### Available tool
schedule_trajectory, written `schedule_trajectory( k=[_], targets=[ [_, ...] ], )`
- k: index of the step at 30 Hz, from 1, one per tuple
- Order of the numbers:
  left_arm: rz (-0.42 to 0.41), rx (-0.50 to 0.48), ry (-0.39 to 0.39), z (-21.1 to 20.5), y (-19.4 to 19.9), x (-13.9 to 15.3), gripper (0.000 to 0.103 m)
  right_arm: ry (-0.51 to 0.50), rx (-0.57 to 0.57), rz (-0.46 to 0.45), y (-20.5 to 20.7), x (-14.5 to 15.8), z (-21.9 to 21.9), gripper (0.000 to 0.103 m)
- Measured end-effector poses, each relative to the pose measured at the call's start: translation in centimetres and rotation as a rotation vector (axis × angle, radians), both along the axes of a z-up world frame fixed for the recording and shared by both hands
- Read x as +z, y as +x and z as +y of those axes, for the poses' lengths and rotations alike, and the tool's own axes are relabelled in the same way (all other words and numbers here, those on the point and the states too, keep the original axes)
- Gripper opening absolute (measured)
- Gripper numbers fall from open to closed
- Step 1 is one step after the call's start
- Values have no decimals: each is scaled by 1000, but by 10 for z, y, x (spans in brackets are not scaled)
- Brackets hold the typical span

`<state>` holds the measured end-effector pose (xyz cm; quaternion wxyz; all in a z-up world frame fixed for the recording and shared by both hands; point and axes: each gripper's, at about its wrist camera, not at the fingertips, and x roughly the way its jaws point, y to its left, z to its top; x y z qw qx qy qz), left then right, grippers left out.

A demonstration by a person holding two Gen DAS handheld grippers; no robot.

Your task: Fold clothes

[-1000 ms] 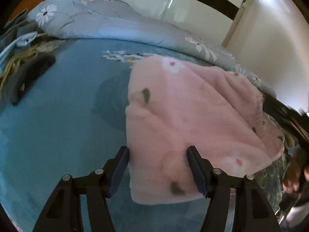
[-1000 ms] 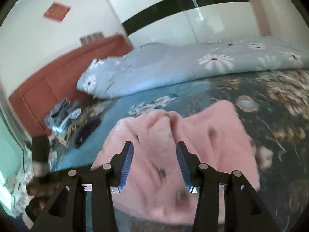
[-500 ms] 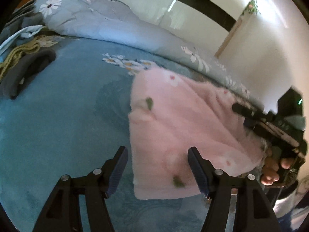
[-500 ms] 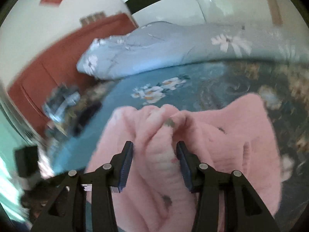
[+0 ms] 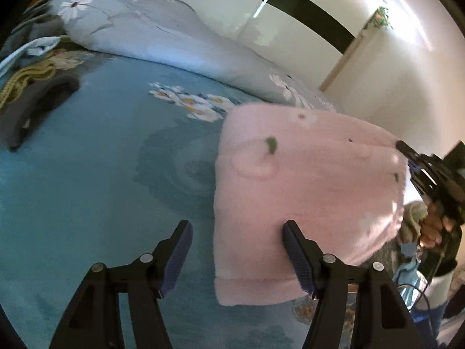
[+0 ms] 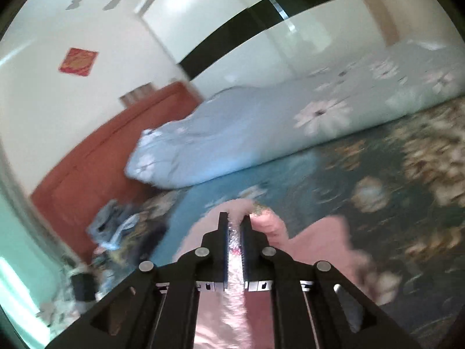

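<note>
A fluffy pink garment (image 5: 305,186) with small flower and leaf marks lies folded over on the blue floral bedsheet (image 5: 101,174). My left gripper (image 5: 237,232) hovers open over its near left edge; one finger is over the fabric, the other over the sheet. In the right wrist view my right gripper (image 6: 234,221) is shut on a ridge of the pink garment (image 6: 319,238), which shows between the pads and spreads below. From the left wrist view the right gripper (image 5: 407,151) holds the garment's far right edge, lifted.
A grey-blue floral duvet (image 5: 162,37) is bunched along the far side of the bed. Dark and yellow clothes (image 5: 32,87) lie at the left. A red-brown headboard (image 6: 96,163) and a white wardrobe (image 6: 261,29) stand behind. A hand (image 5: 433,226) grips the right tool.
My right gripper has shut on a ridge of the pink garment and lifted it. The garment's right side has risen and folded toward the left. My left gripper stays open.
</note>
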<state>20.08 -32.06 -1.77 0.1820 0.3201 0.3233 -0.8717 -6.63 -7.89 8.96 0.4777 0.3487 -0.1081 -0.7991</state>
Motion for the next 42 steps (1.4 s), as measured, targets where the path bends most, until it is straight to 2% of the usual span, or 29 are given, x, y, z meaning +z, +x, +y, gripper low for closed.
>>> schedule_trajectory(
  k=[5, 9, 12, 15, 16, 18, 19, 22, 28, 31, 36, 38, 42],
  targets=[
    [-31, -3, 28, 4, -5, -12, 69, 112, -61, -86, -20, -47, -1, 7],
    [-60, 6, 39, 3, -6, -19, 71, 137, -79, -194, -37, -86, 0, 7],
    [-64, 8, 43, 3, -6, -21, 71, 94, -63, -211, -36, -87, 6, 9],
    [-64, 11, 43, 4, -6, -22, 71, 51, -39, -194, -25, -71, 18, 11],
    [-64, 12, 42, 5, -6, -22, 71, 52, -31, -179, -19, -66, 21, 17],
    [-60, 15, 49, 5, -4, -25, 71, 84, -11, -149, -3, -62, 26, 37],
    [-58, 16, 53, 7, -2, -25, 71, 99, 6, -148, 4, -63, 28, 52],
    [-61, 17, 48, 9, -4, -25, 71, 123, 39, -177, 21, -76, 36, 52],
    [-70, 24, 47, 11, -5, -27, 71, 83, 74, -315, 29, -108, 40, 53],
    [-77, 30, 46, 11, -5, -29, 71, 78, 98, -347, 29, -113, 30, 59],
    [-80, 30, 46, 10, -4, -29, 71, 94, 69, -317, 33, -106, 21, 56],
    [-82, 28, 44, 10, -6, -29, 71, 80, 71, -278, 38, -98, 22, 40],
    [-87, 23, 40, 10, -8, -28, 71, 81, 46, -250, 40, -91, 21, 31]
  ],
)
